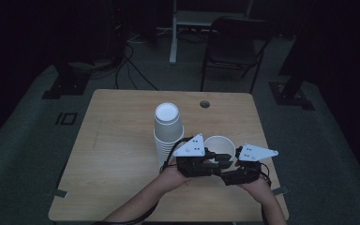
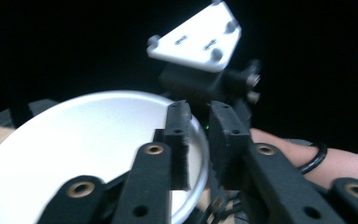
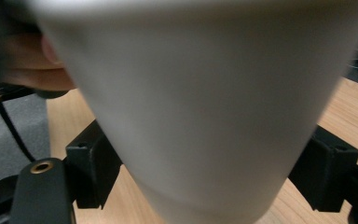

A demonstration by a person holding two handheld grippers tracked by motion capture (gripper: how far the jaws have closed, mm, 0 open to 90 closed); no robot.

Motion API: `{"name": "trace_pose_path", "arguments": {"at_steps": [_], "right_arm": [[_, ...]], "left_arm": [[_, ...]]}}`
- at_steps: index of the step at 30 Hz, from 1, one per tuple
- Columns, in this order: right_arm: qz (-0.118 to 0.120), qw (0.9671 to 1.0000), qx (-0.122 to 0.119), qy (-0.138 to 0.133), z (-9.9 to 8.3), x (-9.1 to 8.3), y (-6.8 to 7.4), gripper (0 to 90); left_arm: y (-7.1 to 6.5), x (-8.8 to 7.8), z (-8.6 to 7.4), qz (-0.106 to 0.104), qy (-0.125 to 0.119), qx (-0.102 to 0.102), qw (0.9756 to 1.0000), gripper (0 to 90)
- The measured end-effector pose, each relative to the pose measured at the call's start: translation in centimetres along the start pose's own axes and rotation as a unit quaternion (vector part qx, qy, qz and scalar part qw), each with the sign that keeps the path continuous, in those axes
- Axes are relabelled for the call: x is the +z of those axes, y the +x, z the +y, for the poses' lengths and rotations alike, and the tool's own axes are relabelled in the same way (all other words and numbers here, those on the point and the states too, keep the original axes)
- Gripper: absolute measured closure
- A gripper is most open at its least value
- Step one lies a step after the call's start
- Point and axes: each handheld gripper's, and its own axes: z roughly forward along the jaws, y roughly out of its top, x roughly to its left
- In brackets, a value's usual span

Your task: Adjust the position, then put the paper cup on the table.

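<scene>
A pale wooden worktop (image 1: 117, 154) stands on dark grey carpet. A round cable hole (image 1: 205, 104) sits toward its twelve o'clock edge. Beyond that edge, at one o'clock, a black folding chair (image 1: 234, 44) faces the worktop. At twelve o'clock rises a white desk leg (image 1: 173, 35), with black cables (image 1: 126, 61) trailing at eleven o'clock.

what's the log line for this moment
left gripper: open, jaws astride paper cup rim | right gripper: shut on paper cup | cup stack: upside down
</scene>
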Motion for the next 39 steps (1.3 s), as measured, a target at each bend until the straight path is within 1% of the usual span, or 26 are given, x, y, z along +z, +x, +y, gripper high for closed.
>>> {"name": "trace_pose_path", "arguments": {"at_steps": [2, 3, 4, 5, 7, 8, 10, 11, 12, 13, 14, 15, 17, 20, 21, 22, 23, 24, 27, 28, 33, 34, 35, 37, 38, 39], "right_arm": [[0.004, 0.9999, 0.009, -0.009, -0.1, 0.1, -0.2, 19.8], [0.004, 0.9999, 0.009, -0.009, -0.1, 0.1, -0.2, 19.8], [0.005, 0.9999, 0.009, -0.008, -0.1, 0.1, -0.2, 19.9], [0.002, 0.9998, 0.015, -0.014, -0.2, 0.0, -0.3, 19.8], [0.000, 0.9996, 0.020, -0.017, -0.3, -0.1, -0.5, 19.8], [-0.005, 0.9995, 0.024, -0.020, -0.4, -0.1, -0.5, 19.8], [-0.010, 0.9989, 0.036, -0.028, -0.6, -0.5, -1.0, 19.9], [-0.015, 0.9987, 0.038, -0.030, -0.6, -0.6, -1.1, 19.9], [-0.018, 0.9984, 0.042, -0.035, -0.7, -0.8, -1.3, 19.9], [-0.021, 0.9979, 0.047, -0.039, -0.8, -1.0, -1.6, 19.9], [-0.024, 0.9976, 0.049, -0.041, -0.8, -1.2, -1.7, 19.9], [-0.032, 0.9972, 0.051, -0.043, -0.9, -1.3, -1.9, 19.9], [-0.037, 0.9966, 0.056, -0.049, -0.8, -1.6, -2.1, 19.9], [-0.043, 0.9963, 0.053, -0.052, -0.6, -1.9, -2.1, 19.9], [-0.043, 0.9963, 0.053, -0.052, -0.6, -1.9, -2.1, 19.9], [-0.043, 0.9962, 0.052, -0.054, -0.6, -1.9, -2.1, 19.9], [-0.047, 0.9963, 0.051, -0.052, -0.4, -2.0, -2.1, 19.9], [-0.047, 0.9963, 0.050, -0.053, -0.4, -1.9, -2.1, 19.9], [-0.047, 0.9964, 0.048, -0.052, -0.3, -1.9, -2.0, 19.9], [-0.047, 0.9964, 0.048, -0.053, -0.2, -1.8, -2.0, 19.9], [-0.048, 0.9964, 0.049, -0.051, -0.2, -1.7, -2.1, 19.9], [-0.050, 0.9963, 0.049, -0.051, -0.2, -1.7, -2.1, 19.9], [-0.050, 0.9963, 0.049, -0.051, -0.2, -1.7, -2.1, 19.9], [-0.052, 0.9960, 0.050, -0.052, -0.2, -1.7, -2.2, 19.9], [-0.054, 0.9960, 0.049, -0.052, -0.2, -1.8, -2.2, 19.8], [-0.054, 0.9960, 0.049, -0.052, -0.2, -1.8, -2.2, 19.8]], "left_arm": [[0.0, 0.1, 0.1, -0.009, 0.000, -0.004, 0.9999, 69.4], [0.0, 0.1, 0.1, -0.009, 0.000, -0.004, 0.9999, 67.4], [0.0, 0.1, 0.1, -0.006, -0.002, -0.001, 1.0000, 67.4], [-0.1, 0.1, 0.2, -0.005, -0.006, -0.001, 1.0000, 60.9], [-0.1, -0.1, 0.2, -0.002, -0.014, -0.002, 0.9999, 58.4], [-0.1, -0.3, 0.3, -0.002, -0.022, -0.004, 0.9997, 54.4], [-0.1, -0.8, 0.5, 0.008, -0.026, -0.006, 0.9996, 45.6], [-0.2, -1.1, 0.5, 0.013, -0.030, -0.005, 0.9995, 44.2], [-0.3, -1.3, 0.6, 0.017, -0.031, -0.004, 0.9994, 40.6], [-0.3, -1.4, 0.6, 0.022, -0.029, -0.004, 0.9993, 37.0], [-0.4, -1.7, 0.6, 0.033, -0.025, -0.002, 0.9992, 35.4], [-0.5, -1.8, 0.6, 0.036, -0.026, -0.002, 0.9990, 33.5], [-0.5, -2.1, 0.5, 0.051, -0.019, -0.005, 0.9985, 27.7], [-0.5, -2.5, 0.2, 0.054, -0.017, -0.012, 0.9983, 23.6], [-0.5, -2.5, 0.2, 0.054, -0.017, -0.012, 0.9983, 19.8], [-0.6, -2.7, 0.1, 0.062, -0.009, -0.012, 0.9980, 19.8], [-0.6, -2.8, 0.1, 0.063, -0.002, -0.013, 0.9979, 18.4], [-0.5, -2.9, 0.0, 0.066, 0.000, -0.016, 0.9977, 18.4], [-0.4, -3.1, -0.1, 0.083, 0.011, -0.016, 0.9963, 17.0], [-0.4, -3.2, -0.2, 0.086, 0.011, -0.016, 0.9961, 17.0], [-0.6, -3.8, -0.3, 0.085, 0.016, -0.019, 0.9961, 16.2], [-0.7, -4.1, -0.4, 0.087, 0.014, -0.016, 0.9960, 16.2], [-0.7, -4.4, -0.4, 0.087, 0.014, -0.019, 0.9959, 15.9], [-0.8, -4.9, -0.5, 0.090, 0.014, -0.018, 0.9957, 15.4], [-0.8, -5.2, -0.5, 0.095, 0.015, -0.019, 0.9952, 15.3], [-0.8, -5.2, -0.5, 0.095, 0.015, -0.019, 0.9952, 15.4]]}}
